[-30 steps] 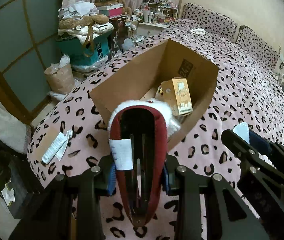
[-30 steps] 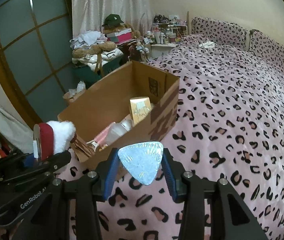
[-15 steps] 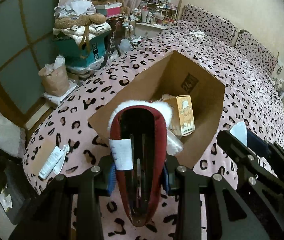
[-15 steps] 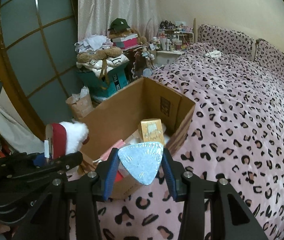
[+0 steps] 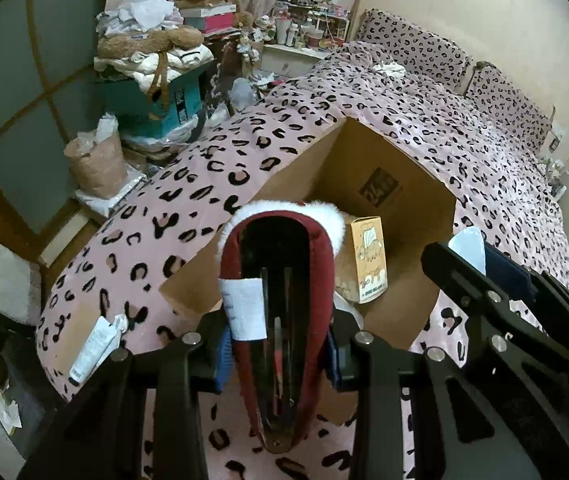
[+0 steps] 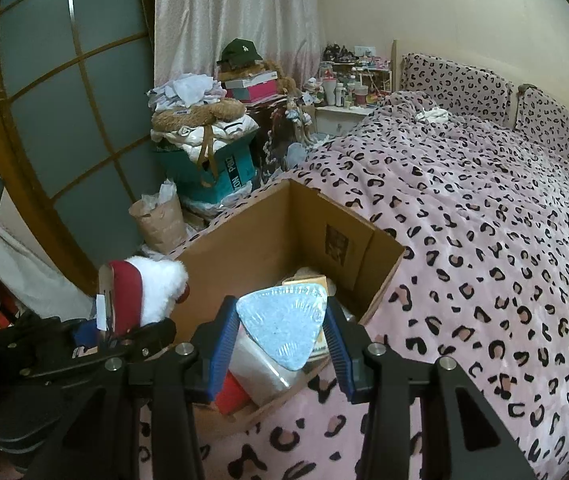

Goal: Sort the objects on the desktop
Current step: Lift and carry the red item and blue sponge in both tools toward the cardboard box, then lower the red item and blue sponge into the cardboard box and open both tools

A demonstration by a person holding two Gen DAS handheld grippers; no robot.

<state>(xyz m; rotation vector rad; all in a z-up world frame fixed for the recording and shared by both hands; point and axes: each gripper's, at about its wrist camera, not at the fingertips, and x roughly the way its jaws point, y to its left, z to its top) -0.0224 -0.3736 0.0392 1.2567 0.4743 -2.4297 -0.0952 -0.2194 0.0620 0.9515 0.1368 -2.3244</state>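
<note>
My left gripper [image 5: 278, 354] is shut on a red pouch with white fur trim [image 5: 280, 280], held above the near edge of an open cardboard box [image 5: 384, 184] on the bed. The pouch also shows in the right wrist view [image 6: 132, 292]. My right gripper [image 6: 280, 344] is shut on a light blue triangular pad [image 6: 284, 320], held over the near part of the box [image 6: 284, 232]. Inside the box stand a small yellow carton [image 5: 368, 260], a clear packet [image 6: 260, 368] and a red item [image 6: 230, 394].
The box sits on a pink leopard-print bedspread [image 6: 484, 240]. A white tube [image 5: 94, 346] lies near the bed's left corner. Beside the bed are a brown paper bag [image 5: 96, 160], a teal box piled with clothes [image 6: 208, 168] and a cluttered nightstand [image 6: 344, 96].
Both grippers have risen and moved forward towards the box with their objects; the right gripper's blue pad now hangs over the box interior. Both grips are unchanged.
</note>
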